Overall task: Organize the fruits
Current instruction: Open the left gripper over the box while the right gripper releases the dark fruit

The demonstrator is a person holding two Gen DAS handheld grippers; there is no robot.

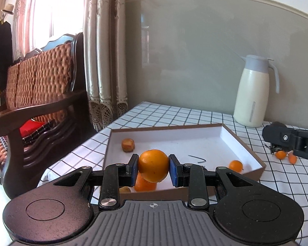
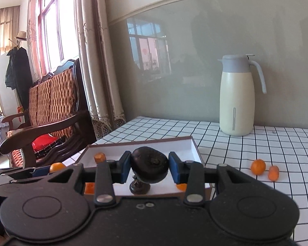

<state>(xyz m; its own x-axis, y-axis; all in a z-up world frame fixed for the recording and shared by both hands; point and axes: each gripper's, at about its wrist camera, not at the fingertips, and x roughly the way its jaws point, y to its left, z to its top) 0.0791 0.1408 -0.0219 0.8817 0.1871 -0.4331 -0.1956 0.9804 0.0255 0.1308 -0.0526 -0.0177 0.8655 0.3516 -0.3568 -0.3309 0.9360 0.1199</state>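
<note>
A: What are the two tongs holding?

B: The left gripper [image 1: 153,169] is squeezed shut on a round orange fruit [image 1: 153,165]. The right gripper [image 2: 149,168] is squeezed shut on a dark, almost black, round fruit [image 2: 149,168]. Both hang just above the shallow white box with brown cardboard sides [image 1: 244,143].

A: How much is done?

B: I think about half. Inside the box there is a small orange fruit [image 1: 235,165], a stubby orange-brown piece [image 1: 128,144], an orange chunk [image 1: 144,183] and another dark fruit [image 2: 139,187].

A: What is left?

B: Two little orange fruits [image 2: 258,166] lie on the white checked tablecloth [image 2: 246,149], to the right of the box.

A: Anything in the way?

B: A tall cream jug with a grey lid [image 2: 236,96] stands behind the box, well apart. A dark wooden chair with woven cushions [image 2: 51,102] is left of the box, off the table. Nothing blocks the box.
</note>
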